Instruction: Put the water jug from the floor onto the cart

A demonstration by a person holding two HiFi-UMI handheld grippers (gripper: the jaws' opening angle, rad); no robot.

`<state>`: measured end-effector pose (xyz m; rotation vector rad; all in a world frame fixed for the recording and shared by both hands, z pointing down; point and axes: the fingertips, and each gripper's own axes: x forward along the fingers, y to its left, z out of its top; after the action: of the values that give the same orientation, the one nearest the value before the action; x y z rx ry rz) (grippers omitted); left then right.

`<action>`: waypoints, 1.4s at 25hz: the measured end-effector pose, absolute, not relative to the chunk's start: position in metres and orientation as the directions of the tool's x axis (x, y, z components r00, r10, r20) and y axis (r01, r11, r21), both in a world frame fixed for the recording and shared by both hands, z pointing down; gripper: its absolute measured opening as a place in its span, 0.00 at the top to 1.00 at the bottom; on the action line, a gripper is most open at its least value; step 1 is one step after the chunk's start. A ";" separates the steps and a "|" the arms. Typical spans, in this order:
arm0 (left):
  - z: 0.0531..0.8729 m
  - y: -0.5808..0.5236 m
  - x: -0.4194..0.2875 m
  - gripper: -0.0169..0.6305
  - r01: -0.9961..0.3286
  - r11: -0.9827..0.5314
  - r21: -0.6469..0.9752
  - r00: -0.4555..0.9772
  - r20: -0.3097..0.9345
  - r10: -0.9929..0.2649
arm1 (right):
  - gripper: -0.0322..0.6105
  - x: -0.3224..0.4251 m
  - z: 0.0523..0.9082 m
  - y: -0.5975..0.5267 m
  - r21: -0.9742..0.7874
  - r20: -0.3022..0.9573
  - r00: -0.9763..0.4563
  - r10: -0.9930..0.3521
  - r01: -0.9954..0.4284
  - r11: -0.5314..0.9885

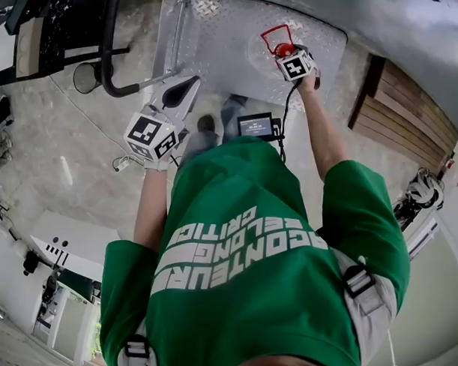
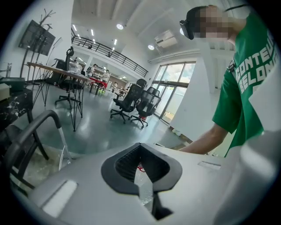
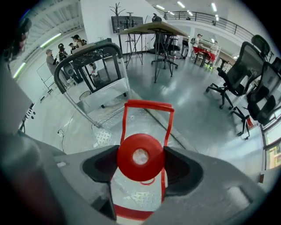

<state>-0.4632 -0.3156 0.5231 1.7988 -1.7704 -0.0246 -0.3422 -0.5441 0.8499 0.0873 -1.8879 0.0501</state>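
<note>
The water jug (image 1: 268, 58) is clear, with a red cap (image 3: 140, 157) and a raised red handle (image 3: 147, 105). It stands over the cart's metal tread-plate deck (image 1: 223, 25); whether it rests there I cannot tell. My right gripper (image 1: 288, 55) comes down from above, and its jaws are shut on the neck under the cap, also seen from my right gripper (image 3: 140, 160). My left gripper (image 1: 179, 92) hovers near the deck's front edge, left of the jug. In its own view my left gripper (image 2: 141, 165) is shut with nothing in it.
The cart's black push handle (image 1: 108, 55) rises at the left of the deck, and the handle (image 3: 90, 55) shows beyond the jug. Wooden boards (image 1: 403, 109) lie to the right. A small screen (image 1: 255, 126) hangs at my waist. Office chairs (image 3: 246, 74) and tables (image 2: 57, 72) stand farther off.
</note>
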 end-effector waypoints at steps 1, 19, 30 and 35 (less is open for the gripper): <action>0.524 -0.314 -0.464 0.96 -0.901 0.083 0.427 0.104 0.397 -0.912 | 0.49 -0.342 0.856 -0.542 0.004 0.954 -0.299 -0.028 -0.081 0.997; 0.517 -0.304 -0.452 0.96 -0.909 0.065 0.413 0.113 0.391 -0.914 | 0.49 -0.352 0.843 -0.540 0.054 0.939 -0.333 -0.088 -0.112 0.992; 0.498 -0.297 -0.429 0.96 -0.920 -0.029 0.391 0.167 0.324 -0.931 | 0.70 -0.301 0.718 -0.537 0.107 0.818 -0.520 -0.247 -0.286 0.952; 0.484 -0.294 -0.420 0.96 -0.919 -0.084 0.385 0.203 0.280 -0.938 | 0.96 -0.265 0.660 -0.517 0.113 0.753 -0.582 -0.307 -0.346 0.931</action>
<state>-0.4196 -0.2942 0.4838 2.0085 -1.7225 -0.0533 -0.2653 -0.5169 0.6599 0.4610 -2.2296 0.0581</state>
